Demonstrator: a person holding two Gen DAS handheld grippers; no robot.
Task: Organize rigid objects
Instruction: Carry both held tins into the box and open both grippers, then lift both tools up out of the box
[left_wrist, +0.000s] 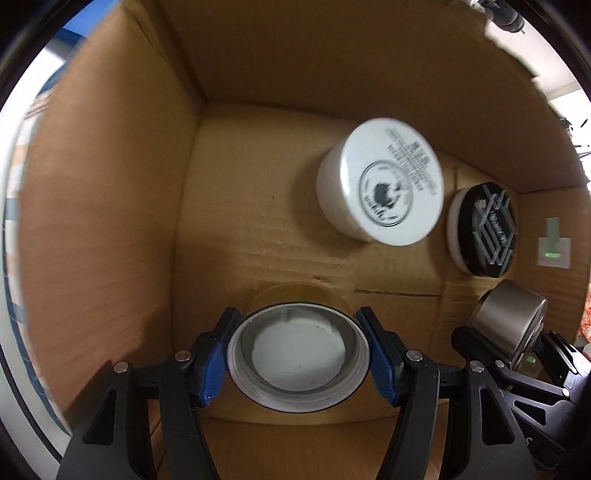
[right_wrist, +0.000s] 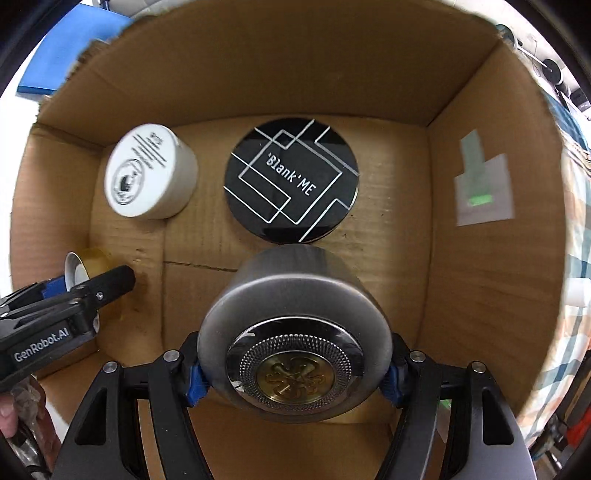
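Observation:
My left gripper (left_wrist: 298, 363) is shut on a small amber jar with a white cap (left_wrist: 298, 363), held low inside a cardboard box (left_wrist: 110, 184). My right gripper (right_wrist: 293, 376) is shut on a grey metallic jar with a gold emblem lid (right_wrist: 293, 350), held inside the same box (right_wrist: 480, 277). A white round jar (left_wrist: 380, 181) and a black "Blank ME" compact (left_wrist: 484, 232) lie on the box floor. Both show in the right wrist view, the white jar (right_wrist: 147, 173) and the compact (right_wrist: 291, 181). The right view also shows the left gripper (right_wrist: 79, 280) with its jar (right_wrist: 92, 258).
The box walls close in on all sides. A taped white label (right_wrist: 484, 192) is on the right wall. The grey jar in the right gripper shows at the lower right of the left view (left_wrist: 509, 314). A blue surface (right_wrist: 66, 48) lies beyond the box.

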